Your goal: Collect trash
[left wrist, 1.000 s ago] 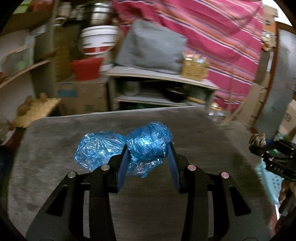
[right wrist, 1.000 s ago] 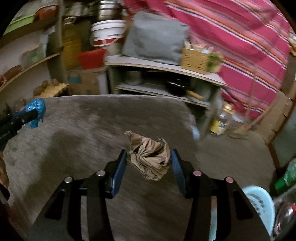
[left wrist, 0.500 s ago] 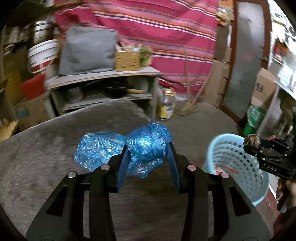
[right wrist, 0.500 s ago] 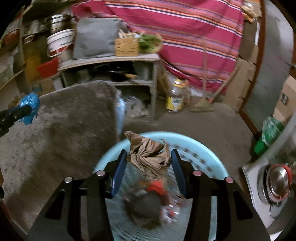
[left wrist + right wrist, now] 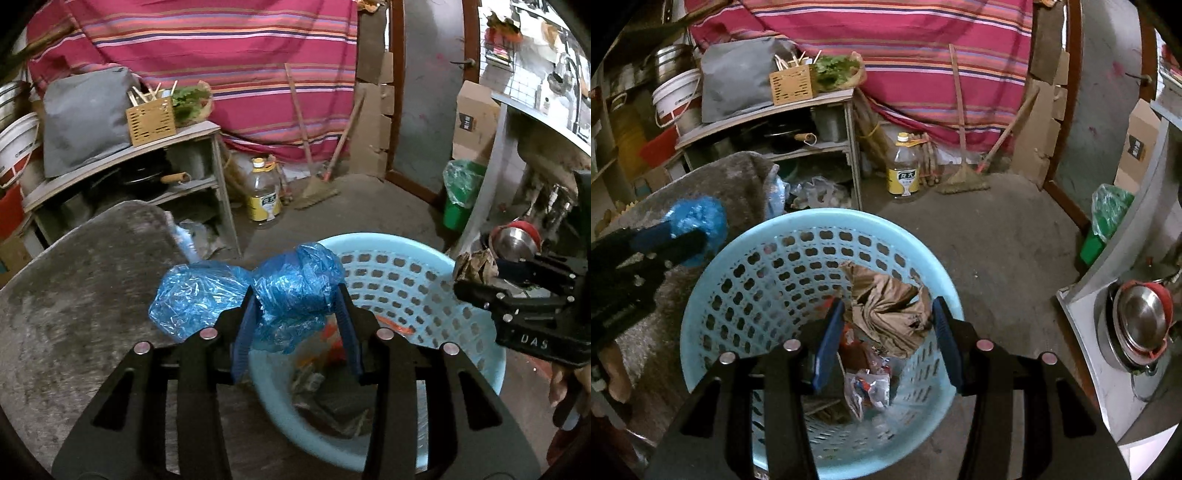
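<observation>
A crumpled blue plastic bag (image 5: 299, 277) sits between the blue pads of my left gripper (image 5: 295, 295), whose jaws are opening while the pads still touch it. It hangs over the near rim of a light-blue perforated basket (image 5: 413, 280) that holds several scraps of trash. My right gripper (image 5: 886, 310) is shut on a wad of brown paper (image 5: 882, 295) directly above the inside of the basket (image 5: 738, 251). The right wrist view shows the left gripper (image 5: 683, 236) and its blue bag (image 5: 698, 218) at the basket's left rim.
A grey cloth-covered table (image 5: 74, 295) lies left of the basket. Behind stand a shelf unit (image 5: 147, 147), an oil bottle (image 5: 264, 195), a broom (image 5: 317, 188) and a green bin (image 5: 461, 192). Metal pots (image 5: 1137, 317) sit low on the right.
Both grippers swung right from over the grey table to the blue basket, each carrying its trash. The basket now fills the lower part of both views.
</observation>
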{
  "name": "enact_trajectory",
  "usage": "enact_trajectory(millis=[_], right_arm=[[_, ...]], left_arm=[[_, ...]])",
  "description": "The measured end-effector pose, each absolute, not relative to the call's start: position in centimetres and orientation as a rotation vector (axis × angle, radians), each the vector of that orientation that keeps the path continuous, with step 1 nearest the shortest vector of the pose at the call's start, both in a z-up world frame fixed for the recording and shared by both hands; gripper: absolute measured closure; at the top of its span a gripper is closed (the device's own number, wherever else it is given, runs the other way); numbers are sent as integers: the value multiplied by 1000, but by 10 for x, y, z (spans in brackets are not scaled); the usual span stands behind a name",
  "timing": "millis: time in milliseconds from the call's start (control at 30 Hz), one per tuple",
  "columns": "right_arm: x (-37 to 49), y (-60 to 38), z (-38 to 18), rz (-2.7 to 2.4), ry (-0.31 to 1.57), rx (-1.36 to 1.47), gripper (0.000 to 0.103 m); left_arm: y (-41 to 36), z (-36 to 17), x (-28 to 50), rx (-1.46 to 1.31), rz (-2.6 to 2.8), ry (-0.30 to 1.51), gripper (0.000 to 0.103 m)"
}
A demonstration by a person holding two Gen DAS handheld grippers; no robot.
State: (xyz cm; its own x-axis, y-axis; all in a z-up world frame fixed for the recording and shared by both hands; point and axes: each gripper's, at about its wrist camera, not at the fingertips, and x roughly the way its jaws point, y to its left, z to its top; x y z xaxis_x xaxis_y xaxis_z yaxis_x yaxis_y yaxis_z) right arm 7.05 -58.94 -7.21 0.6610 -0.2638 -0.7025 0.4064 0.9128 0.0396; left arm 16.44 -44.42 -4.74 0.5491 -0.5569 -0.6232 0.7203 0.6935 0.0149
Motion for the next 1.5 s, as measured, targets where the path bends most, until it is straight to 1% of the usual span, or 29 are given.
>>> enact_trajectory(millis=[33, 100, 200, 233, 300, 500, 600, 667, 733, 767, 800, 867, 1000, 1067, 1500], right_arm=[[70, -590, -72, -382, 759, 202, 54], [68, -592, -73, -380, 759, 211, 54], [66, -590, -74, -381, 762, 218, 54], [66, -589, -75, -380, 763, 221, 54], [66, -588, -76, -376, 767, 223, 54], [72, -573, -84, -354, 784, 219, 54], [80, -563, -85, -342, 786, 215, 53], [84, -558, -83, -345, 774, 208, 50], [86, -551, -78, -359, 747, 200, 36], [85, -547, -75, -374, 733, 196, 26], [84, -544, -73, -382, 723, 192, 22], [83, -537, -69, -375, 714, 194, 21], [75, -517, -63, -388, 697, 179, 10], [70, -506, -59, -397, 680, 170, 8], [36, -441, -20, -390, 544, 141, 5]], left_arm=[[-446, -47, 164, 283, -766, 629, 54], [-445, -43, 162, 275, -763, 617, 34], [-441, -34, 158, 256, -777, 595, 23], [-438, -31, 158, 250, -777, 594, 22], [-431, -25, 157, 230, -763, 585, 16], [-396, -10, 155, 177, -708, 550, 6], [-373, -4, 152, 174, -655, 529, 6], [-360, -1, 151, 169, -627, 526, 6], [-342, 2, 149, 166, -594, 525, 5], [-336, 4, 148, 166, -581, 523, 5], [-325, 7, 146, 163, -565, 520, 5], [-305, 11, 142, 147, -551, 515, 5], [-270, 18, 132, 106, -557, 492, 5], [-253, 20, 124, 105, -530, 478, 5], [-184, 16, 76, 123, -435, 376, 5]])
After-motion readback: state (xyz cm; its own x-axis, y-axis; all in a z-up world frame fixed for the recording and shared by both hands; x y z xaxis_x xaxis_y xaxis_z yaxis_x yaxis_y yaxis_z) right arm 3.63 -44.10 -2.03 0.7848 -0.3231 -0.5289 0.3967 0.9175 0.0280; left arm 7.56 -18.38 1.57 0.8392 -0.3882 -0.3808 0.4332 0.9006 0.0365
